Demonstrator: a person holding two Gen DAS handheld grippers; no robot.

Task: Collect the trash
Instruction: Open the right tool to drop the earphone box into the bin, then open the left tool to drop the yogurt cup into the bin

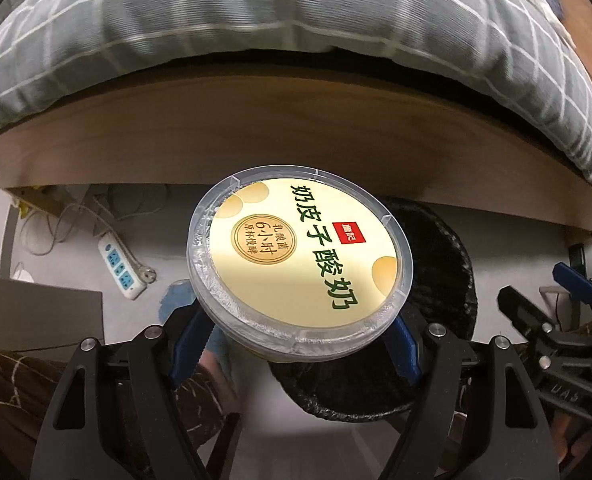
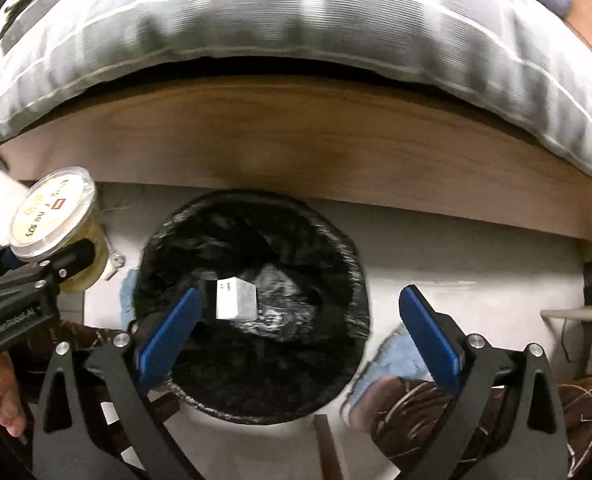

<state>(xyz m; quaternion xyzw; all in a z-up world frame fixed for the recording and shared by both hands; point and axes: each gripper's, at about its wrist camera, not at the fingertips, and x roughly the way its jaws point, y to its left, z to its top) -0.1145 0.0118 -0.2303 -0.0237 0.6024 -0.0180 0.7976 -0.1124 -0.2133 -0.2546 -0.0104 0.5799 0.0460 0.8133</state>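
One white box (image 2: 235, 298), right view only

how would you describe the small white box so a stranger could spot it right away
Find the wooden bed frame; on the floor below it is a bin with a black liner. The white box is inside, the only pale, square-edged thing against the black plastic.

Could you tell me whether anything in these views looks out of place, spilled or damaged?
Nothing looks spilled or damaged. The yogurt tub, lid on, is tilted in the left tool, beside the bin rather than over it. A small white box shows inside the bin under the open right tool.
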